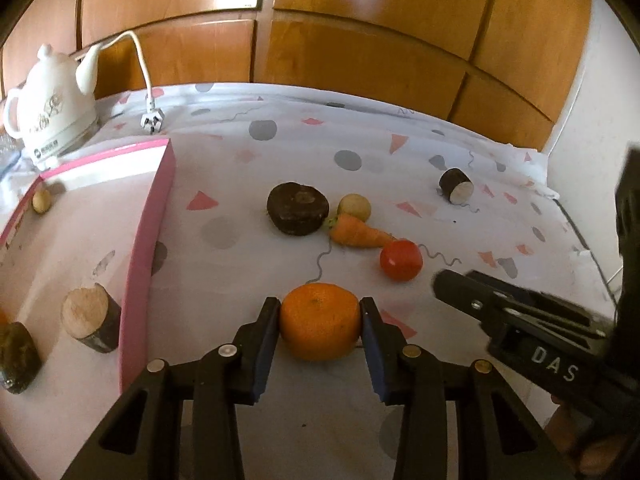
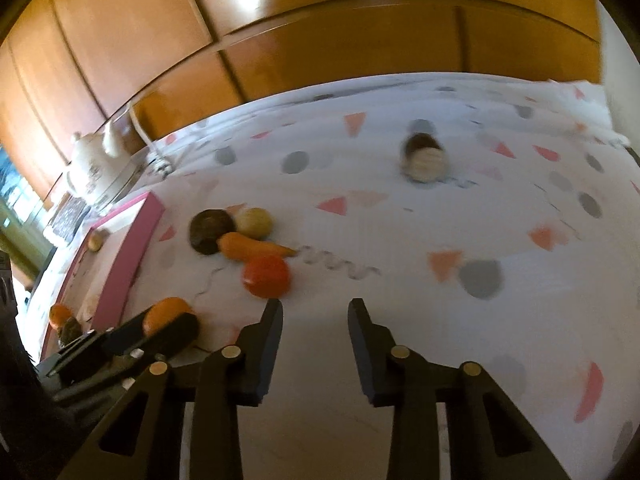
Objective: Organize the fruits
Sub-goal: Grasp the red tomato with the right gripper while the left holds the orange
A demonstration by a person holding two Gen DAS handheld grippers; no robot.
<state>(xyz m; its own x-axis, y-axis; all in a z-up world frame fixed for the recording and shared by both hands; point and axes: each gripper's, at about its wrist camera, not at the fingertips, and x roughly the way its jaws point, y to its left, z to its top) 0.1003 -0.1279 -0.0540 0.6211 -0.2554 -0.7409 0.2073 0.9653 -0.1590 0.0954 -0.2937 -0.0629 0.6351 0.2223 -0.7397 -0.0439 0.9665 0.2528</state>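
Left gripper (image 1: 320, 322) looked clamped on the orange (image 1: 319, 322), near the table's (image 1: 248, 264) front edge. Right gripper (image 2: 315, 316) hung apart, empty. Next: lift it into the pink box (image 1: 148, 216), left edge.

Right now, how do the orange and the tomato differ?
The orange sits between the left gripper fingers, which touch it; the tomato lies free beside the carrot. The orange is orange and looks larger; the tomato is red and glossier. Both are round and rest on the cloth, outside the pink tray.
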